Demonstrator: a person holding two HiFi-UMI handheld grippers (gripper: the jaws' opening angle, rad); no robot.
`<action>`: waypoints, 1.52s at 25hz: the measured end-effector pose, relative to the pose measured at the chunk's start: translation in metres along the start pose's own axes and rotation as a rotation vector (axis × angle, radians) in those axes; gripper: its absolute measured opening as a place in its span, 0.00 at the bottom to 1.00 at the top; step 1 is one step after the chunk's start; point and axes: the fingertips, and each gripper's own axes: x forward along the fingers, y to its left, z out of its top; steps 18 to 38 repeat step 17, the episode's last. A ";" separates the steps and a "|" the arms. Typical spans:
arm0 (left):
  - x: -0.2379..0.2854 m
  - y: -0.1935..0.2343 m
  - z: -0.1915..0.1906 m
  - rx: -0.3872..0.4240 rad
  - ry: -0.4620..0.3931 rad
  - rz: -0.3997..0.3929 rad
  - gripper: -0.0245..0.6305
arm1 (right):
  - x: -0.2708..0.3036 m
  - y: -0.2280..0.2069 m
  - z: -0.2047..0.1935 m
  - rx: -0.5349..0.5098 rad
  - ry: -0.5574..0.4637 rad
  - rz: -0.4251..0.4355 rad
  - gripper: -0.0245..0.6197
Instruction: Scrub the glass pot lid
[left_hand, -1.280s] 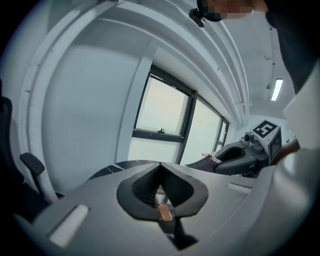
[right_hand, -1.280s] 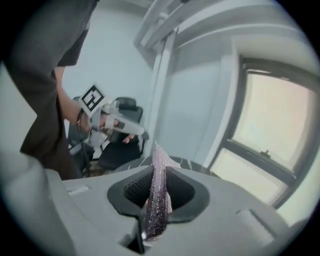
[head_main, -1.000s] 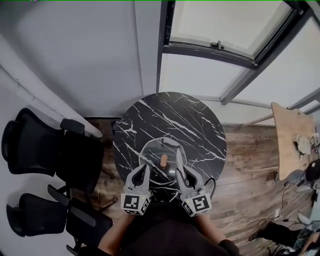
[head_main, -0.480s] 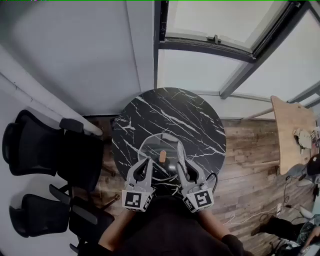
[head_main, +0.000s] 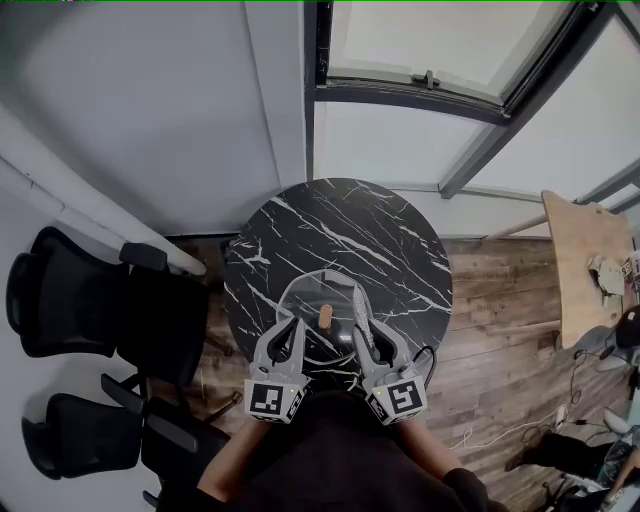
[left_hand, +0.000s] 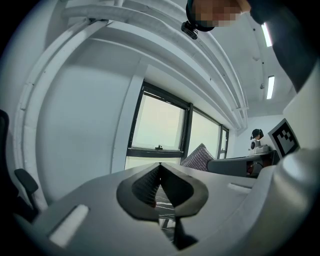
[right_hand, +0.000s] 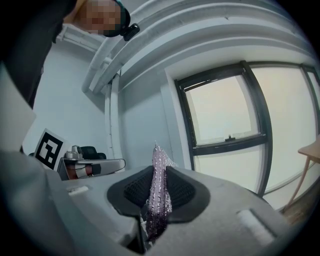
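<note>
Jaws together on left gripper (head_main: 294, 324) (beside glass pot lid (head_main: 310, 290) rim), right gripper (head_main: 359, 327) clamping sparkly scrubber (right_hand: 159, 195)

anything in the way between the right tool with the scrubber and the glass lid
Nothing visible does. The right tool is clamped on a sparkly scrub cloth, and in the head view the cloth already reaches over the right side of the glass pot lid. The wooden knob stands just left of the cloth, not in its path.

Standing here I can read no word, number or brand on anything (the black-and-white square markers (head_main: 272, 401) are only patterns, not lettering).
</note>
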 end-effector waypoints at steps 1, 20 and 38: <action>0.001 0.000 0.000 -0.001 -0.003 -0.002 0.04 | 0.001 0.000 0.000 -0.002 0.003 0.000 0.16; 0.002 -0.006 0.000 0.020 0.012 -0.017 0.04 | 0.005 0.005 0.001 -0.016 0.007 0.017 0.16; 0.002 -0.006 0.000 0.020 0.012 -0.017 0.04 | 0.005 0.005 0.001 -0.016 0.007 0.017 0.16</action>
